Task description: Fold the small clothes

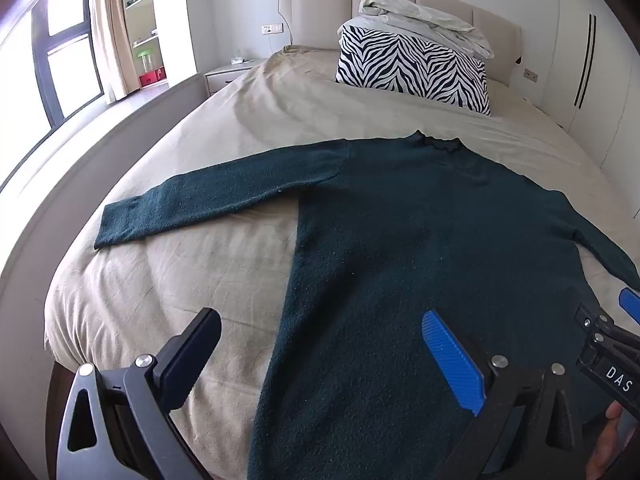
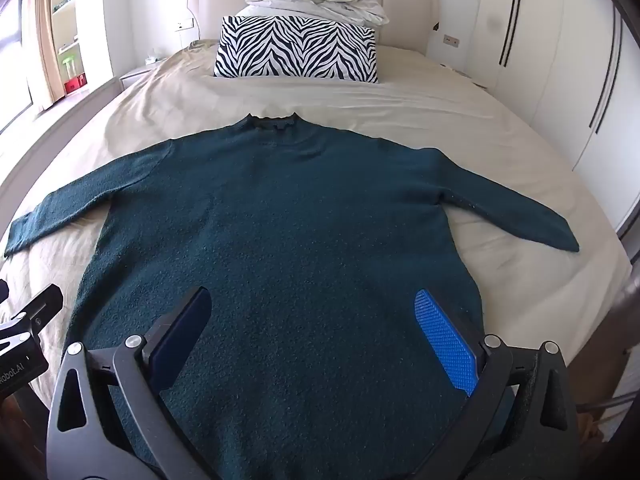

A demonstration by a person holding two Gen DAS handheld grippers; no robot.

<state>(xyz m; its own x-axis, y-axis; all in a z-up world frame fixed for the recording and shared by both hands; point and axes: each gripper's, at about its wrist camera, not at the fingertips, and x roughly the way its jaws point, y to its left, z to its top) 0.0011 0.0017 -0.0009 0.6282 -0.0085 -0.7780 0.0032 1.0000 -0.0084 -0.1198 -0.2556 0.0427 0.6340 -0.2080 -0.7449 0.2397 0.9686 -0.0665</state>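
Note:
A dark teal long-sleeved sweater (image 2: 288, 208) lies flat on the bed with its collar (image 2: 274, 122) toward the headboard and both sleeves spread out. It also shows in the left wrist view (image 1: 400, 240), with its left sleeve (image 1: 208, 200) stretched over the sheet. My left gripper (image 1: 320, 348) is open and empty above the sweater's lower left edge. My right gripper (image 2: 316, 324) is open and empty above the sweater's lower middle. The right gripper shows at the right edge of the left wrist view (image 1: 616, 344).
The bed has a beige sheet (image 2: 460, 120). A zebra-striped pillow (image 2: 296, 48) and a bundled white duvet (image 2: 316, 0) lie by the headboard. A nightstand (image 1: 226, 74) and window are on the left, white wardrobes (image 2: 560, 60) on the right.

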